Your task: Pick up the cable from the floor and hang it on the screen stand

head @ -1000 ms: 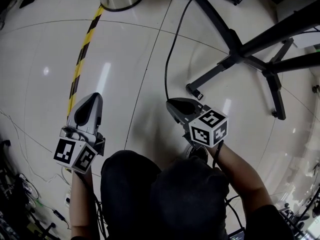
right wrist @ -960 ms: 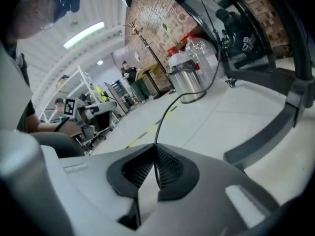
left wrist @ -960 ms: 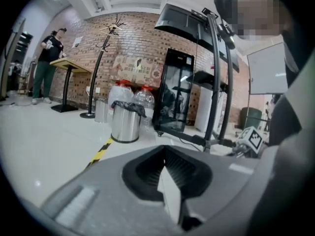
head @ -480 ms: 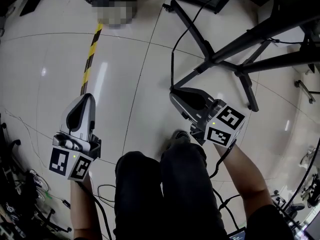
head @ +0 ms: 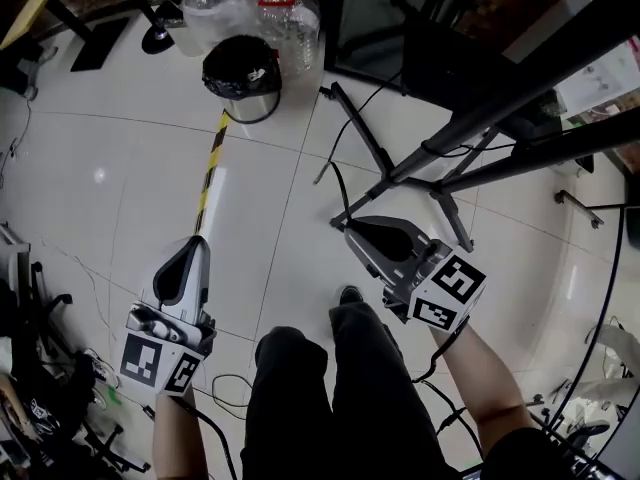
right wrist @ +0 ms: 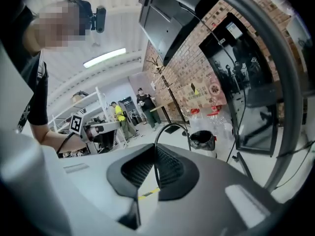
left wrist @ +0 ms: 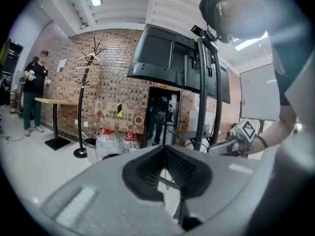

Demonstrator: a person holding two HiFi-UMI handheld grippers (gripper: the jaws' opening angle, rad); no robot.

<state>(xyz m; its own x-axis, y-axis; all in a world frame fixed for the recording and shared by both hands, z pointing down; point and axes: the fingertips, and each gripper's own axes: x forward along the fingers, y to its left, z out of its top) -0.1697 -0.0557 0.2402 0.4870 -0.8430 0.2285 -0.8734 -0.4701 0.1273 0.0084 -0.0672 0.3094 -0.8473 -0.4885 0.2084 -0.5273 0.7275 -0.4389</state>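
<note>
A thin black cable [head: 338, 183] runs from my right gripper [head: 350, 233] up toward the foot of the black screen stand [head: 372, 150]. In the right gripper view the cable [right wrist: 170, 132] rises from between the jaws of the right gripper [right wrist: 153, 149] in an arch, and the jaws are shut on it. My left gripper [head: 197, 241] is held lower left over the bare tiles, jaws shut and holding nothing. In the left gripper view the left gripper [left wrist: 165, 149] points at the stand's post [left wrist: 202, 82] and dark screen [left wrist: 162, 58].
A steel bin with a black bag [head: 240, 73] and water bottles [head: 285, 8] stand at the back. Yellow-black tape [head: 210, 168] crosses the tiles. Loose wires [head: 60, 368] lie at the left. The person's legs [head: 330, 388] are below. The stand's legs spread to the right [head: 455, 223].
The view has risen and pulled back, as if the person stood up. The right gripper has lifted with the cable, nearer the stand's legs. The left gripper stayed at the left.
</note>
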